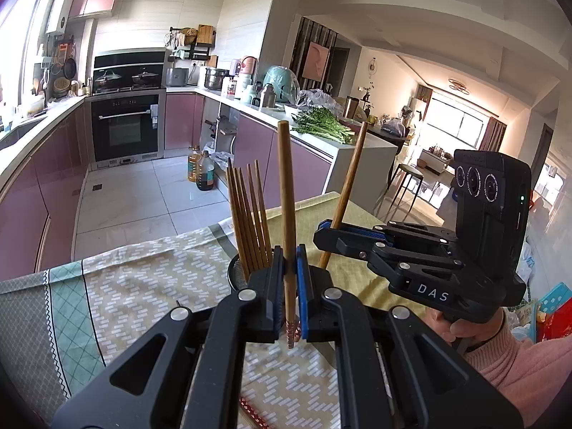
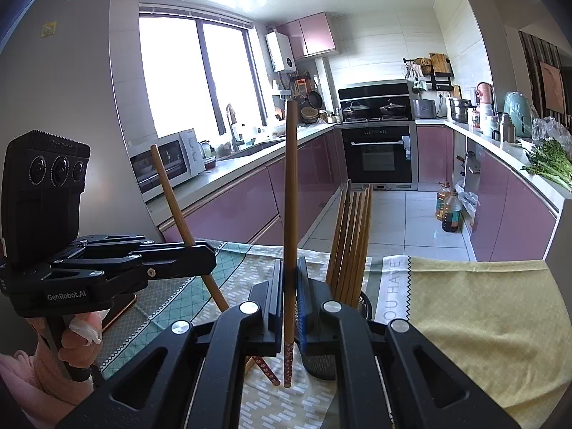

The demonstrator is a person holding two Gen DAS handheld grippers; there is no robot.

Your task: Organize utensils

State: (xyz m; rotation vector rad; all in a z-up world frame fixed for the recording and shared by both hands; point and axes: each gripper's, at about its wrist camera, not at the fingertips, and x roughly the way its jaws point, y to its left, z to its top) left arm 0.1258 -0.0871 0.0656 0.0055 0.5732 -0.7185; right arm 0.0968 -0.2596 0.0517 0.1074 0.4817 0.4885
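My left gripper [image 1: 290, 286] is shut on a brown wooden chopstick [image 1: 287, 193] that stands nearly upright, its flower-patterned end hanging below the pads. Just behind it a black mesh holder [image 1: 236, 271] on the table carries several more chopsticks [image 1: 248, 214]. To the right, my right gripper [image 1: 321, 234] is shut on a second chopstick [image 1: 348, 182] that leans right. In the right wrist view, that gripper [image 2: 290, 286] clamps its upright chopstick [image 2: 290, 186] beside the holder [image 2: 321, 364]. The left gripper [image 2: 212, 257] shows at the left with its tilted chopstick [image 2: 171, 196].
A patterned tablecloth [image 1: 143, 286] and a yellow cloth [image 2: 482, 321] cover the table. A red patterned stick end [image 1: 254, 414] lies near the bottom edge. Pink kitchen cabinets, an oven [image 1: 125, 128] and oil bottles [image 1: 203, 173] on the floor lie beyond the table.
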